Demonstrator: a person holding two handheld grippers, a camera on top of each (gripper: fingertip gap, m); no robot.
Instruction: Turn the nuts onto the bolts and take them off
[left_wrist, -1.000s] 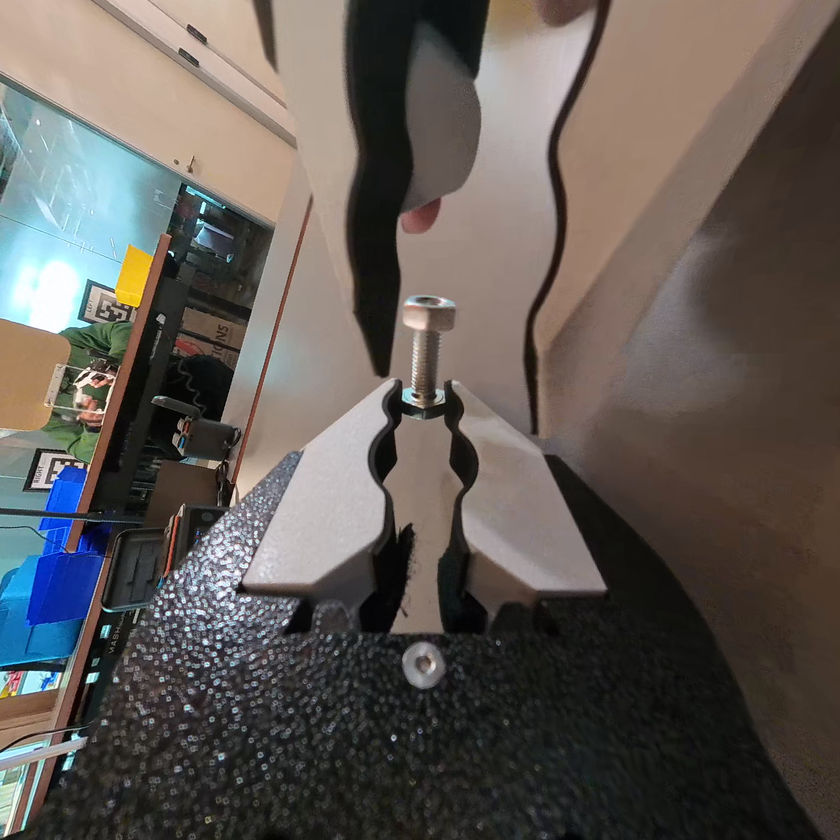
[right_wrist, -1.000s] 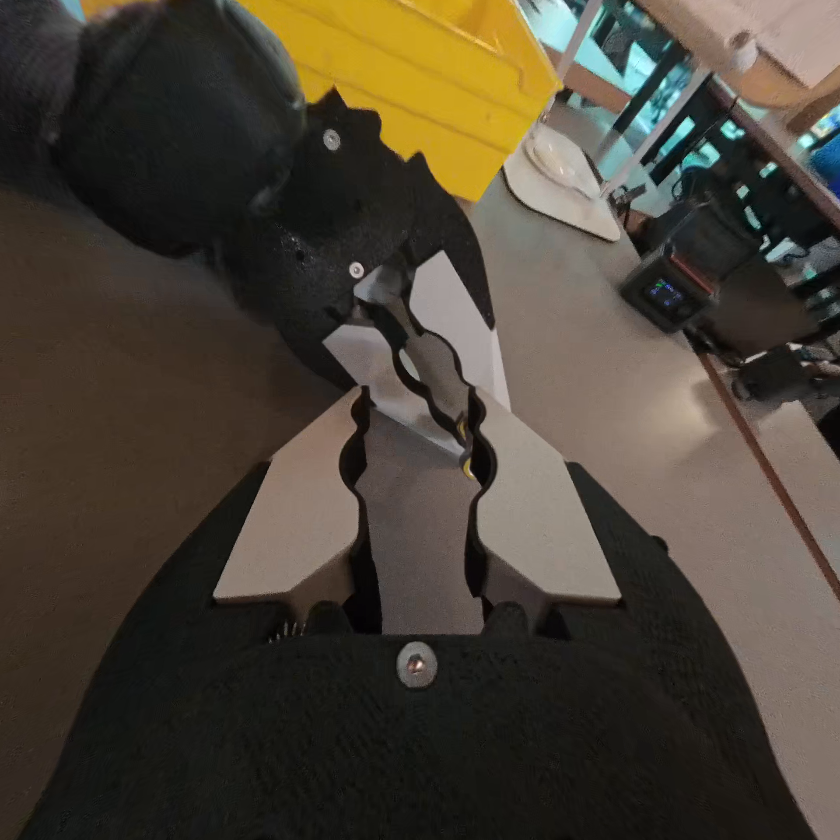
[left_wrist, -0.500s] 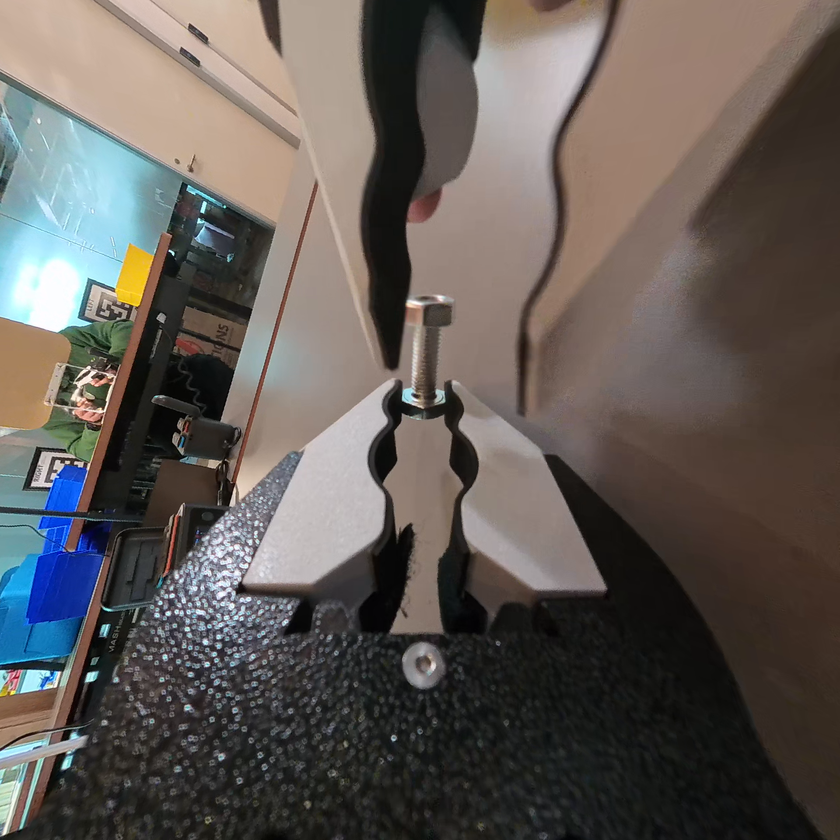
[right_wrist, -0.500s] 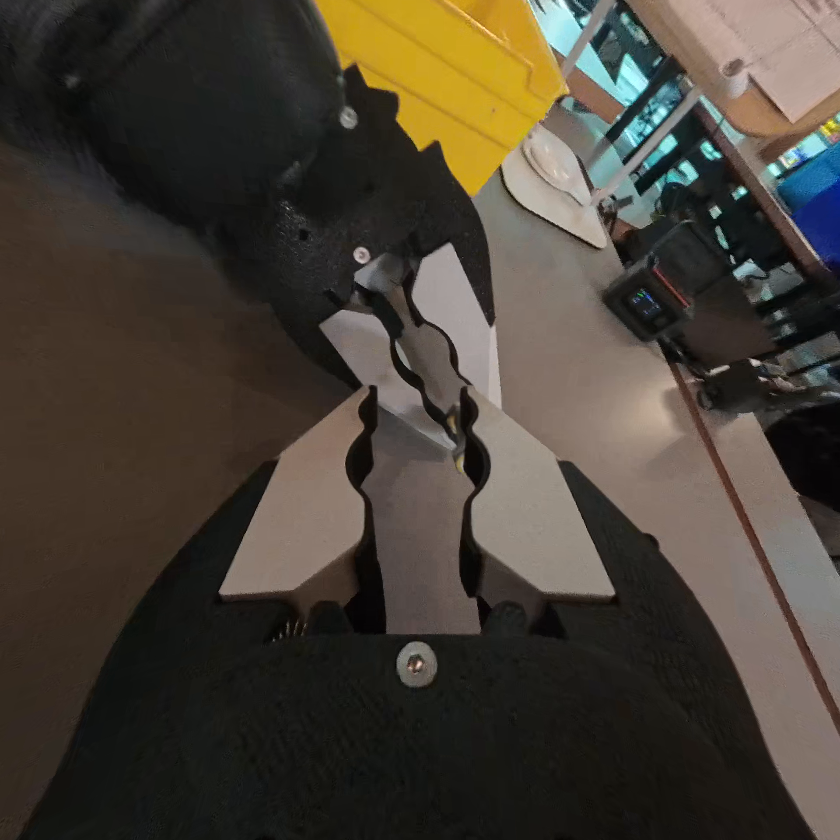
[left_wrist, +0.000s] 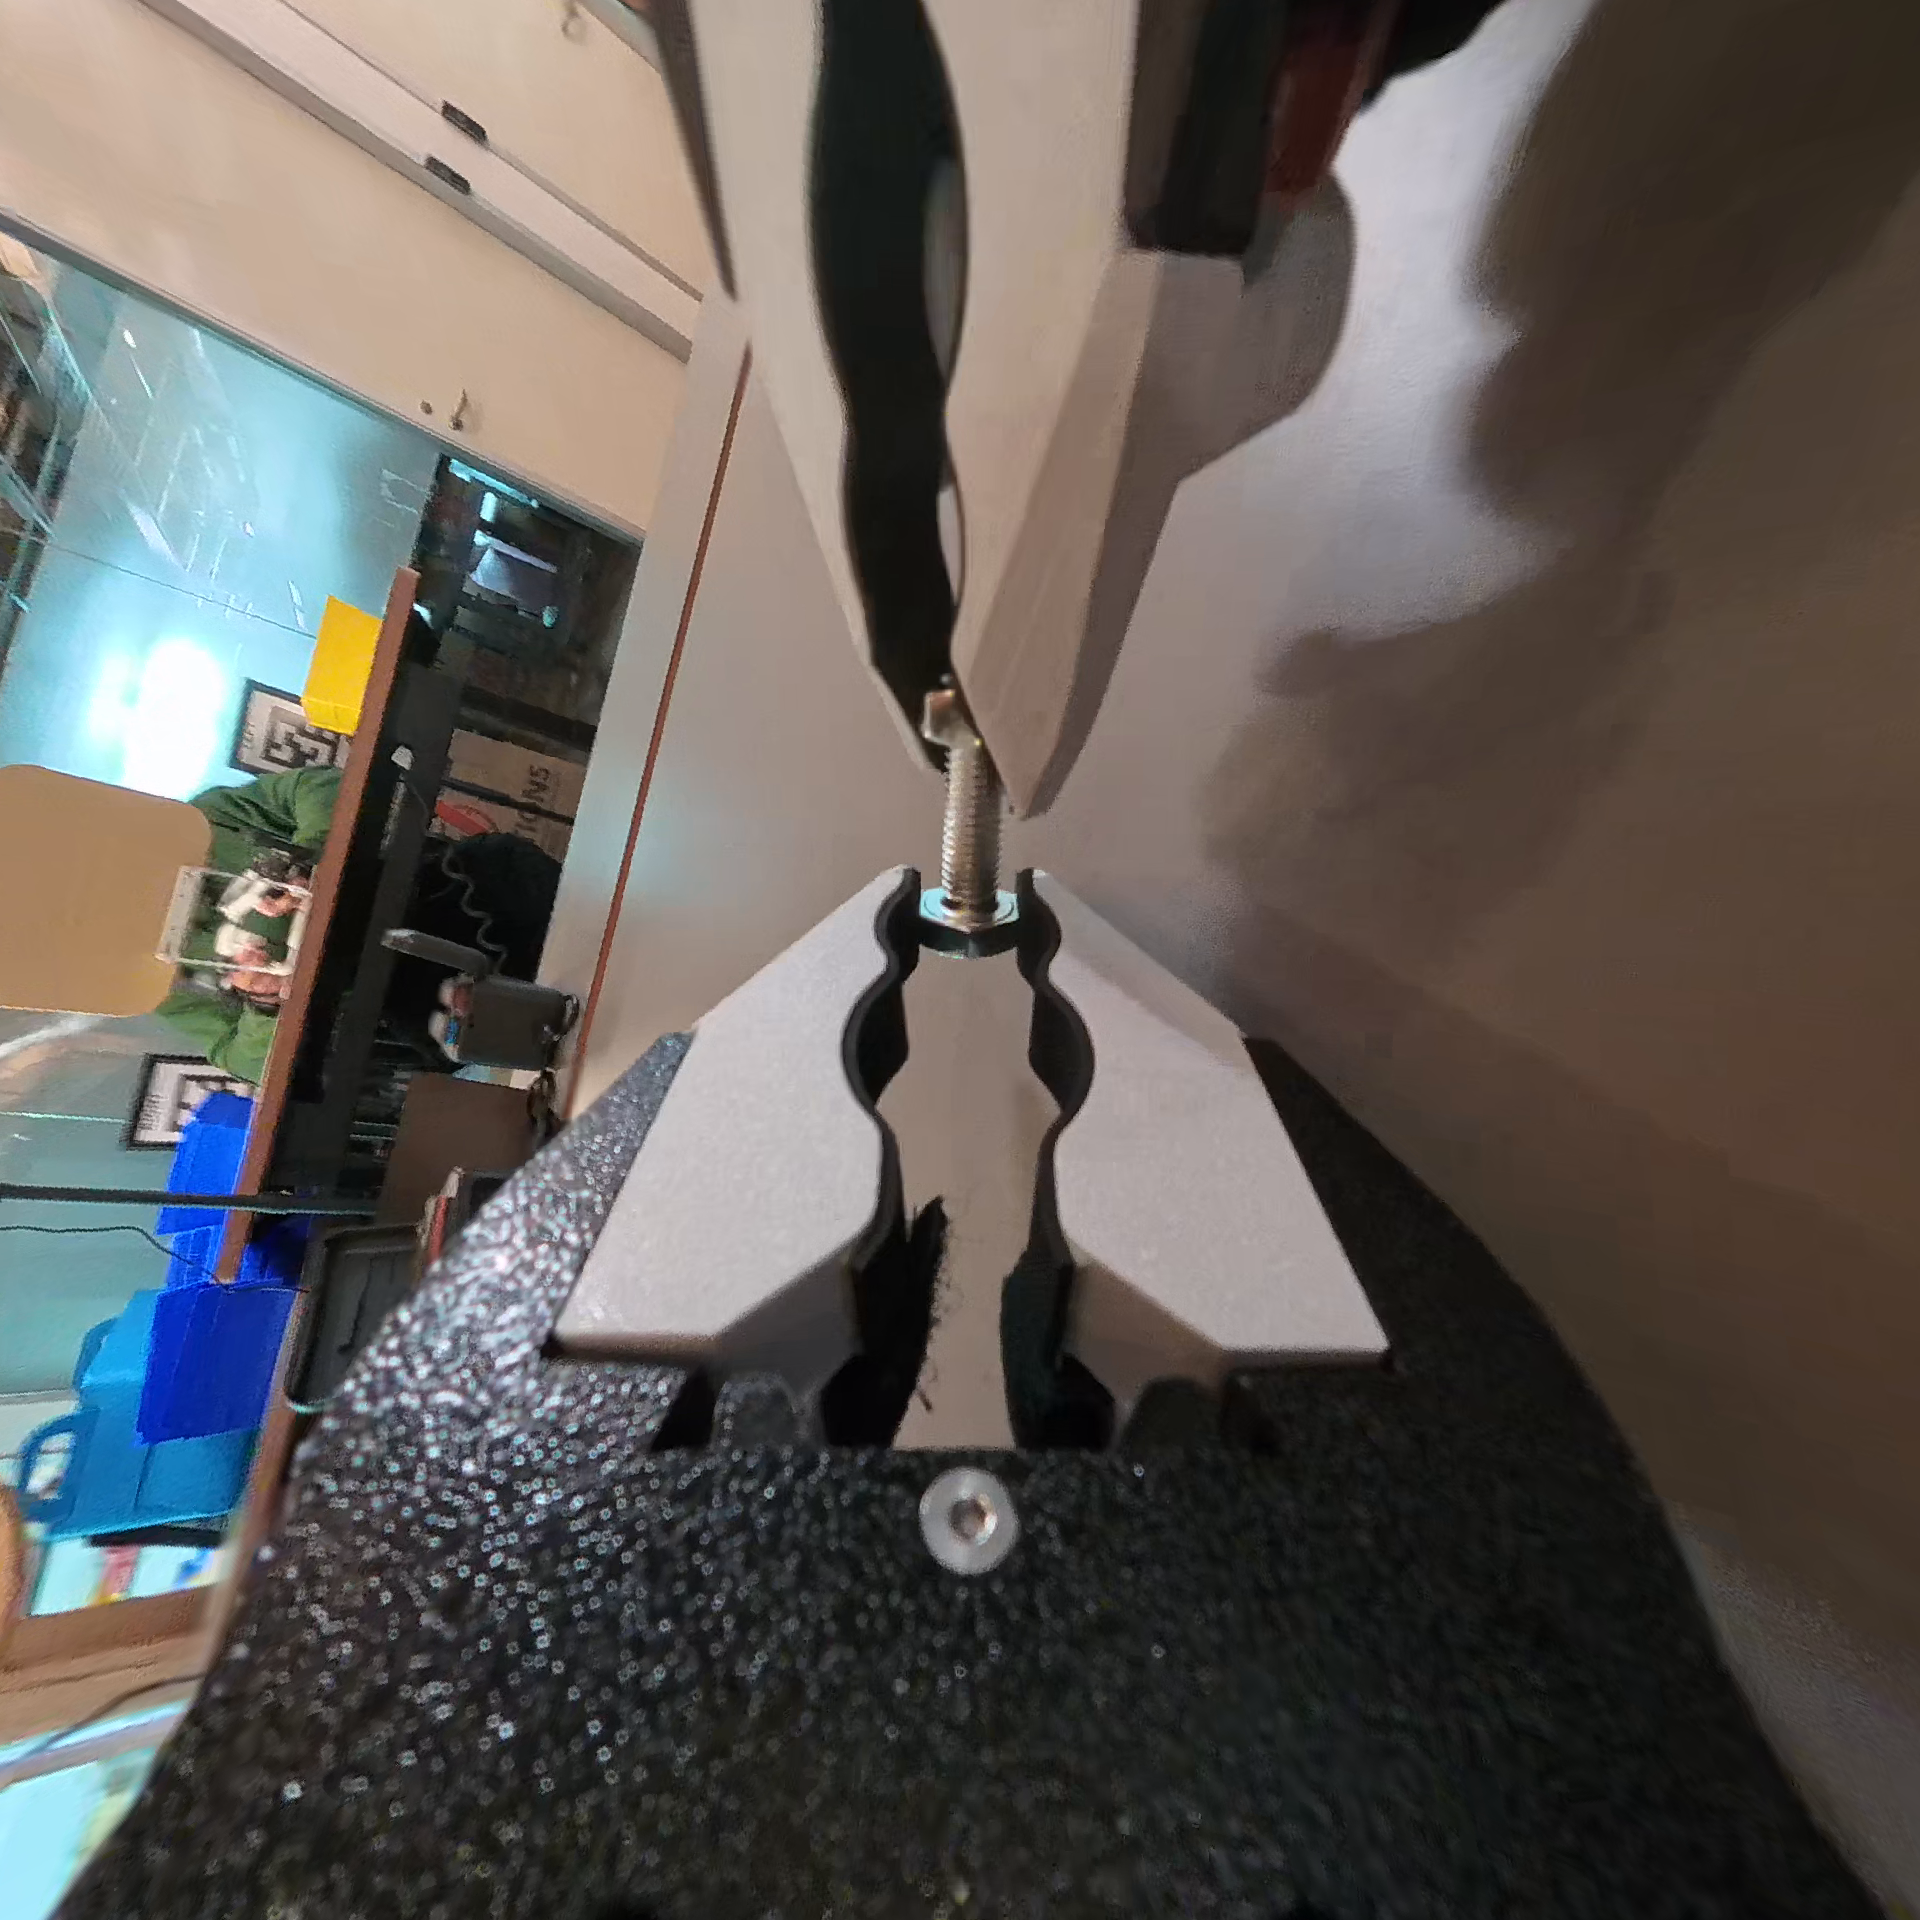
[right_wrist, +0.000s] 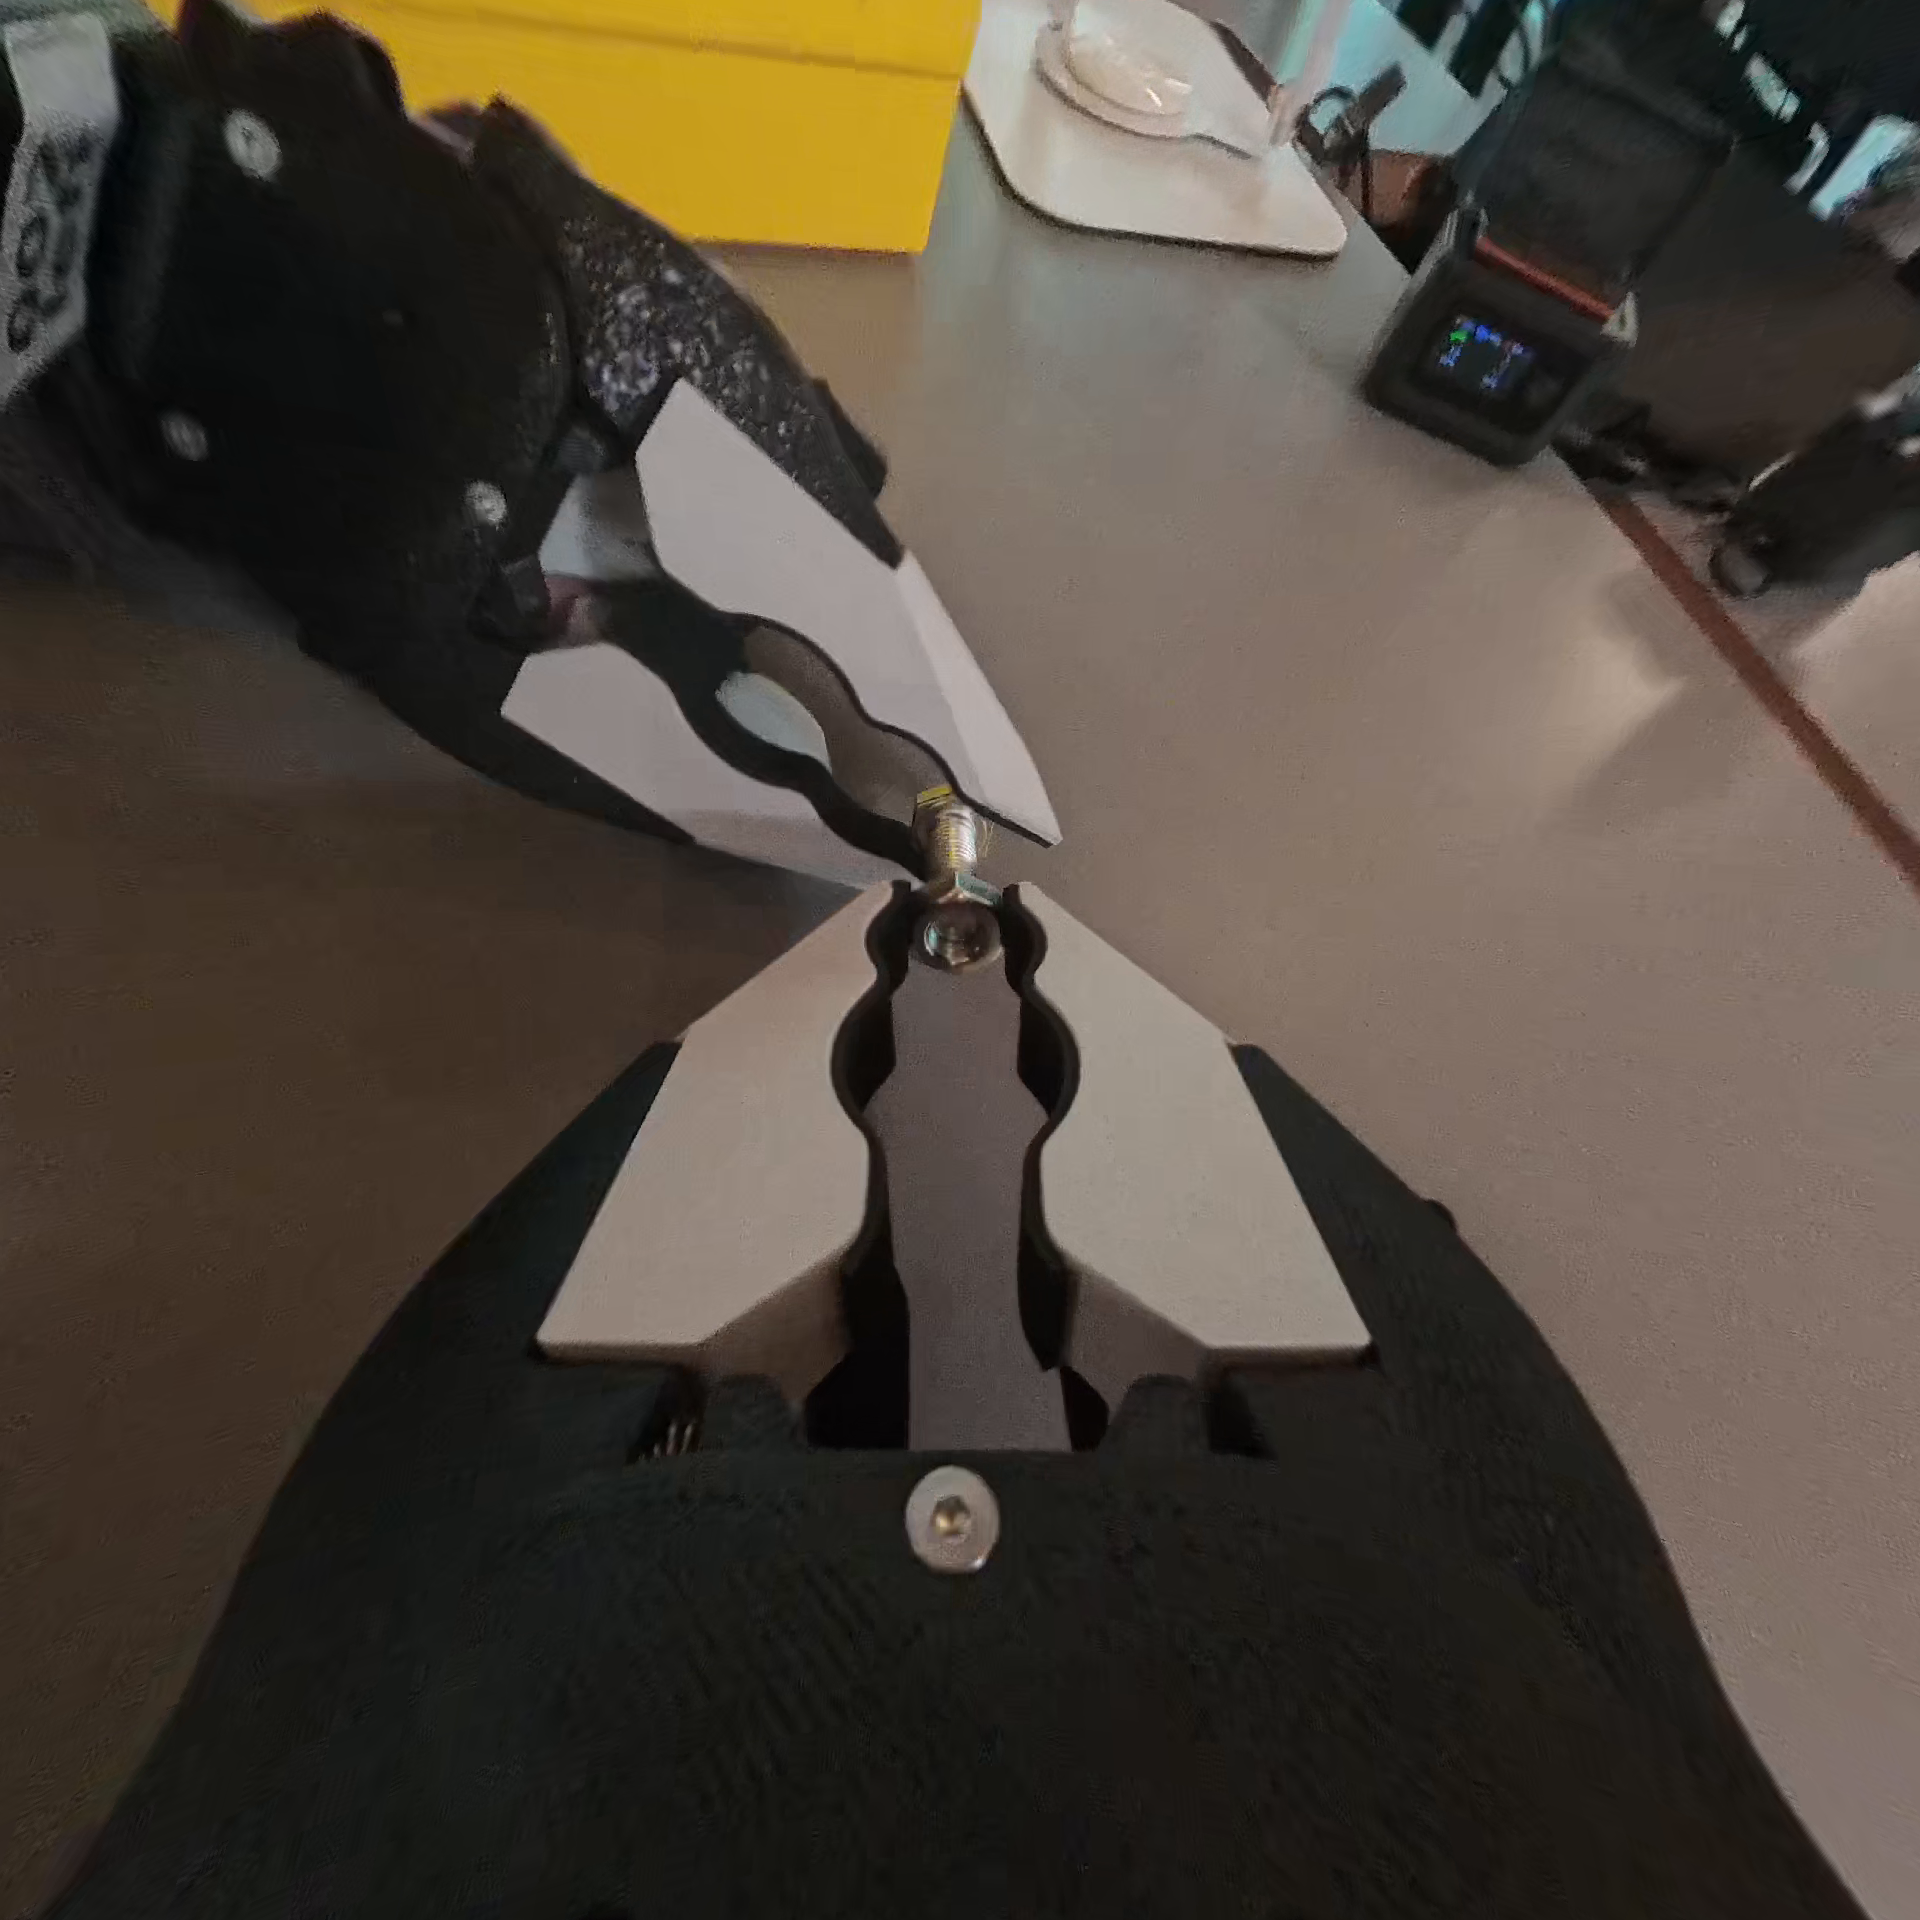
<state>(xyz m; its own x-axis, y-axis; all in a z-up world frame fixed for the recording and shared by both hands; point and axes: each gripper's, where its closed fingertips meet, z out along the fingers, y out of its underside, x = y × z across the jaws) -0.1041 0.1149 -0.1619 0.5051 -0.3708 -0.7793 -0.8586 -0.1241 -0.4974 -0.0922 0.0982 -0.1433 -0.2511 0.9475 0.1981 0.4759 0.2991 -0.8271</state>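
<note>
A silver bolt (left_wrist: 966, 831) with a nut (left_wrist: 966, 925) threaded near its end is held in the air between my two grippers. My left gripper (left_wrist: 966, 904) is shut on the nut at its fingertips. My right gripper (right_wrist: 956, 925) is shut on the bolt's head (right_wrist: 956, 940), which faces its camera end-on. In the left wrist view the right gripper (left_wrist: 961, 753) comes down from above and pinches the head (left_wrist: 940, 717). In the right wrist view the left gripper (right_wrist: 940, 826) comes in from the upper left onto the bolt's far end.
The grey table (right_wrist: 1351, 831) lies below. A yellow bin (right_wrist: 675, 114) stands at the back left, a white pad (right_wrist: 1174, 177) behind it, and a black device with a small screen (right_wrist: 1496, 353) at the back right. Blue bins (left_wrist: 187, 1351) show far off. Left and right tips are no more than a few centimetres apart.
My right gripper was open around the bolt's head. It has moved in and shut on the head. My left gripper has kept its hold on the nut.
</note>
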